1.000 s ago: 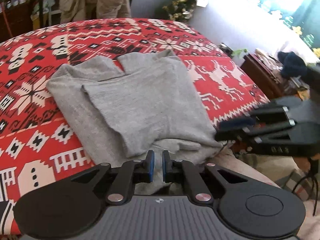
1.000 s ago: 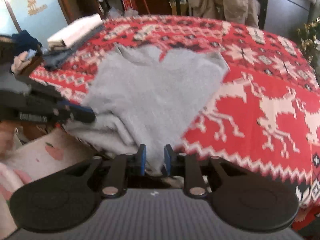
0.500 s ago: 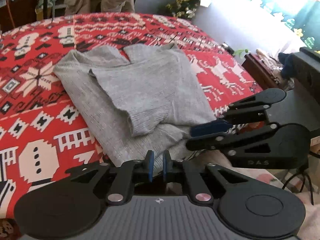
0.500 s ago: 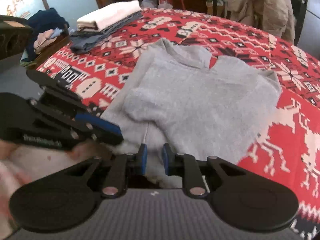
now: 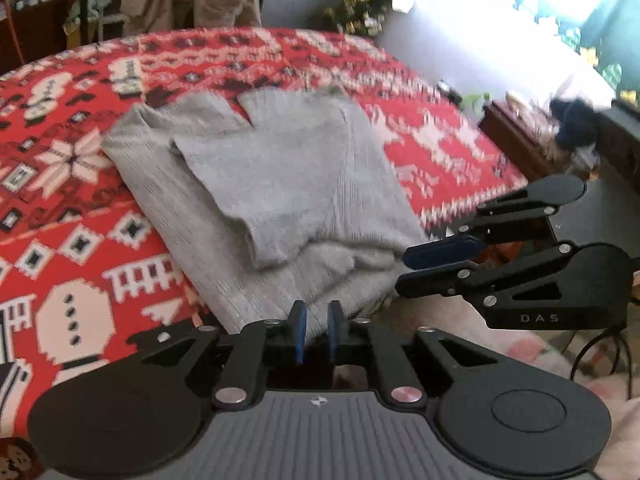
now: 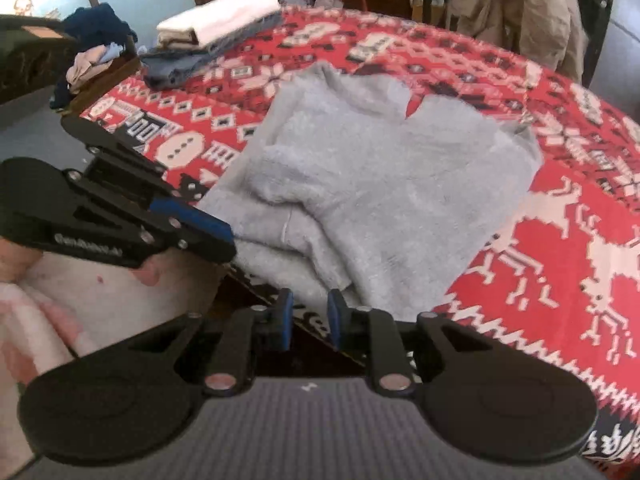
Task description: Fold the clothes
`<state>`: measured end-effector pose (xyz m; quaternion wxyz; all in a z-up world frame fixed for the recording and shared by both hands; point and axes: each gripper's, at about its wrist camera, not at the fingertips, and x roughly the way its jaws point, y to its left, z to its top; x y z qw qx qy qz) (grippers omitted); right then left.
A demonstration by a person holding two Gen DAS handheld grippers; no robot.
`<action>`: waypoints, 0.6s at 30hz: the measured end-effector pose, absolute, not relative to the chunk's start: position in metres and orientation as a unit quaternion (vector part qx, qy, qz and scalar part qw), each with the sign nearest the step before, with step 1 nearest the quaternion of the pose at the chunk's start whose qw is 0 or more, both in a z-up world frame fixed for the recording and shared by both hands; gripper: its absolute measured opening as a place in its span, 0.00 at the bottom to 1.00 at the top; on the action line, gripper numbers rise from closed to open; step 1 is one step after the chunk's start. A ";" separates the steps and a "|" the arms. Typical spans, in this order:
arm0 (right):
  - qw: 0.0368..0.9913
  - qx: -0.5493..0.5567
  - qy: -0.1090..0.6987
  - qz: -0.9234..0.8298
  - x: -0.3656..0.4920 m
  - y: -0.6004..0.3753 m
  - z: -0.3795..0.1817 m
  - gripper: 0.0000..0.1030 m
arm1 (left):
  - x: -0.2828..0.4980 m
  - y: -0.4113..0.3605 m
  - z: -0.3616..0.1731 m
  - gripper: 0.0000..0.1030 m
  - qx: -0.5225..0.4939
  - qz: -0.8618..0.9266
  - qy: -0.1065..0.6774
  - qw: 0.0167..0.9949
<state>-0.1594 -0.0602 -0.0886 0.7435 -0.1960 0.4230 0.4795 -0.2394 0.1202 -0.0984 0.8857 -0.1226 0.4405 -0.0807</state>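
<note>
Nearest, the left gripper (image 5: 316,330) and right gripper (image 6: 308,318) hover at the grey sweater's (image 5: 280,192) near hem, fingers slightly parted, holding nothing. It lies on the red patterned surface (image 6: 560,208); beyond, folded clothes (image 6: 216,24) and a hanging beige coat (image 6: 516,12).

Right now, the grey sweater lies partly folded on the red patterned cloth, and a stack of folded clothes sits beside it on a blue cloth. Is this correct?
Not quite. The stack also rests on the red patterned cloth, near its far corner; no blue cloth is under it. The right wrist view shows this. The grey sweater does lie partly folded on the same cloth.
</note>
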 end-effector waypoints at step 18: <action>0.839 -0.147 0.355 0.385 -0.096 -0.082 -0.047 0.99 | -0.185 0.203 -0.084 0.83 -0.112 0.076 0.365 0.921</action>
